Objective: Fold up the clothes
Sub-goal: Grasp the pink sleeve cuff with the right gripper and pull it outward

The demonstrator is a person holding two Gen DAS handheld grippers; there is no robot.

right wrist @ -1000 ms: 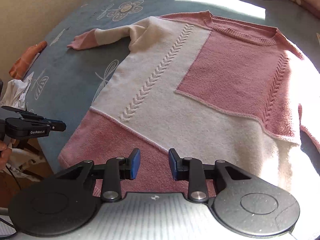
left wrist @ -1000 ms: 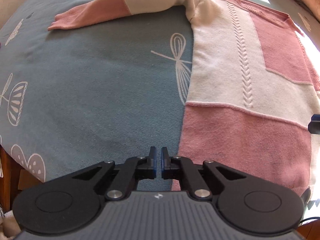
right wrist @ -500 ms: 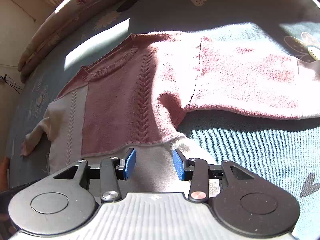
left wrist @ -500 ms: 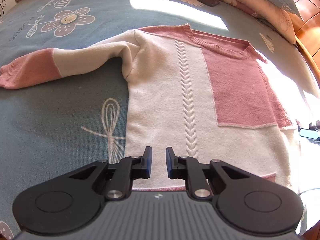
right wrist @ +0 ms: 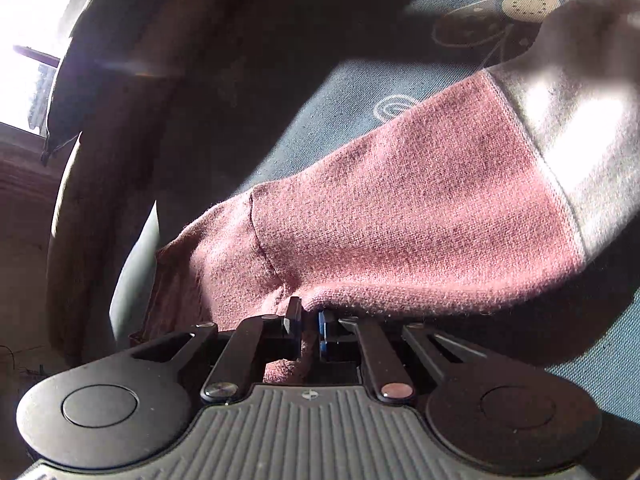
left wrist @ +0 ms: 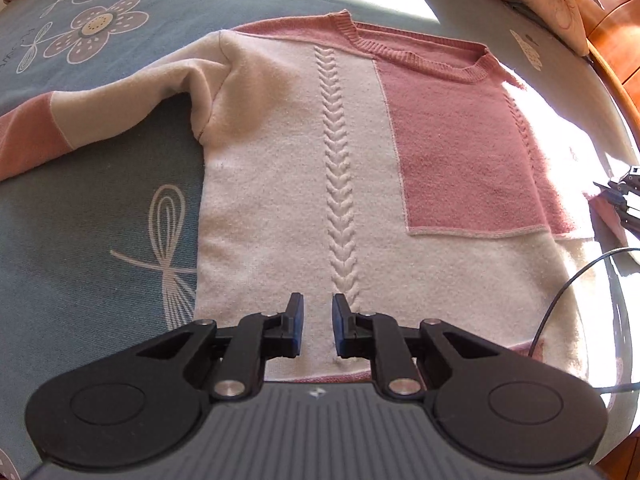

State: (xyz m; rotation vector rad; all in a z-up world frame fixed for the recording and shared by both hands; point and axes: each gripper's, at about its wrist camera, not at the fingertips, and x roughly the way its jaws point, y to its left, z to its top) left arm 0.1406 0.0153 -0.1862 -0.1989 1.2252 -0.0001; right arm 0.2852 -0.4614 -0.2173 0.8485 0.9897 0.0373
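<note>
A: Where was the sweater [left wrist: 304, 184]?

B: Flat on the bedspread [left wrist: 100, 216], collar at 12 o'clock from the left gripper [left wrist: 317, 330], whose jaws stood slightly apart, holding nothing.

A: And the right gripper [right wrist: 309, 330]?

B: Clamped on the pink sleeve [right wrist: 400, 216], which ran toward 2 o'clock, so it was nearer. The cuff was hidden.

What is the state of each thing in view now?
Sweater: spread flat, front up, on the bed.
Left sleeve: stretched out flat.
Right sleeve: pinched at its edge.
Left gripper: jaws slightly apart, holding nothing.
Right gripper: jaws shut on the right sleeve.
</note>
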